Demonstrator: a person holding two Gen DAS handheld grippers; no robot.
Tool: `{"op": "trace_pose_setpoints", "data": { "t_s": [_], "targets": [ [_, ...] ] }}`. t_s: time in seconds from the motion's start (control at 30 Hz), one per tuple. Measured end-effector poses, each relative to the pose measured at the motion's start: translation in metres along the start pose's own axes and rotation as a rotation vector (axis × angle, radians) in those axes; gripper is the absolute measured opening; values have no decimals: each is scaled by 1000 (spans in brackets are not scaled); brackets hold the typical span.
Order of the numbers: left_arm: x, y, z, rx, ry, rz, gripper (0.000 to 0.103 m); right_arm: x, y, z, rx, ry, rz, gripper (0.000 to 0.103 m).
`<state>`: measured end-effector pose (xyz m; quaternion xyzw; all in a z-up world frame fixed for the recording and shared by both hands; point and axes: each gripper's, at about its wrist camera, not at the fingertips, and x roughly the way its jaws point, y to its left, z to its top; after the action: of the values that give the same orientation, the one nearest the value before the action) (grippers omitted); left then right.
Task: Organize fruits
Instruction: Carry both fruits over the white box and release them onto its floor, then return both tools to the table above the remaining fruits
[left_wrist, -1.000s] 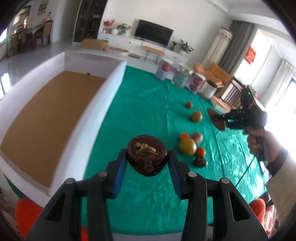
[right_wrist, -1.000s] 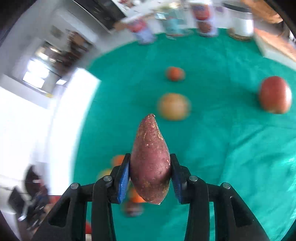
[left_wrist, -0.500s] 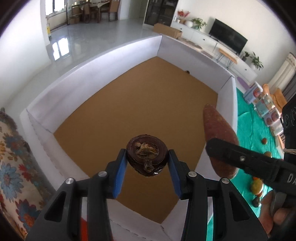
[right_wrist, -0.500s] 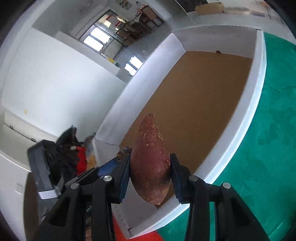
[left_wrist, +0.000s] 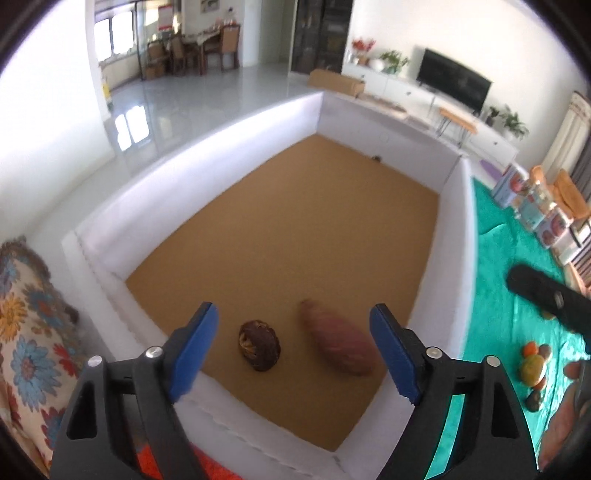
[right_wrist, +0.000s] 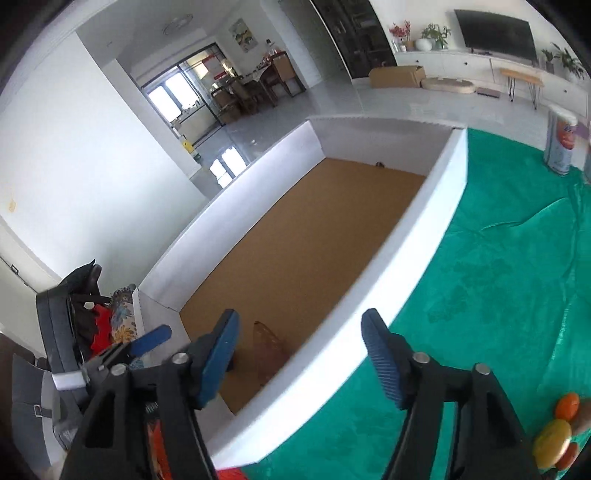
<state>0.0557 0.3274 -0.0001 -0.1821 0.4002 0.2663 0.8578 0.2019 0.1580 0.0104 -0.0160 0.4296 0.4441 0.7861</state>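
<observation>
Left wrist view: left gripper (left_wrist: 295, 345), jaws just opened, empty, above white-walled tray with brown cork floor (left_wrist: 452, 236); dark brown round fruit (left_wrist: 259, 345) and reddish tapered sweet potato (left_wrist: 338, 343) lie inside, near corner.

Right wrist view: right gripper (right_wrist: 300, 356), jaws just opened, empty; sweet potato (right_wrist: 269, 350) in tray (right_wrist: 417, 258); green cloth (right_wrist: 498, 288) alongside.

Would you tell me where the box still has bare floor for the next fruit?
Most of the white box floor is bare, from mid-box to its far wall. Only the near corner is crowded, with the sweet potato and dark round fruit.
</observation>
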Motion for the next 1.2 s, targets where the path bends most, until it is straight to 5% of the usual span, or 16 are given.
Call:
{"op": "trace_pose_setpoints", "data": {
  "t_s": [0.13, 0.27, 0.37, 0.6, 0.87, 1.03, 1.13, 1.2],
  "targets": [
    [-9, -28, 1, 59, -94, -50, 92, -58, -49, -60, -27, -46, -163, 91],
    [-7, -66, -5, 181, -207, -17, 96, -119, -123, -141, 68, -71, -373, 92],
    [17, -94, -6, 284, -123, 26, 96, -167, -171, -201, 175, -77, -511, 92],
    [15, -114, -25, 405, -148, 89, 96, -246, -204, -298, 336, -210, -782, 93],
    [0, -120, -42, 411, -170, 109, 96, -240, -209, -299, 360, -220, -799, 93],
    [-58, -132, -58, 370, -390, 153, 97, -223, -202, -299, 306, -178, -807, 93],
    [-85, -155, -84, 385, -457, 38, 101, -218, -202, -299, 302, -173, -807, 93],
    [-86, -174, -105, 413, -414, -65, 102, -216, -202, -299, 302, -173, -802, 93]
  ]
}}
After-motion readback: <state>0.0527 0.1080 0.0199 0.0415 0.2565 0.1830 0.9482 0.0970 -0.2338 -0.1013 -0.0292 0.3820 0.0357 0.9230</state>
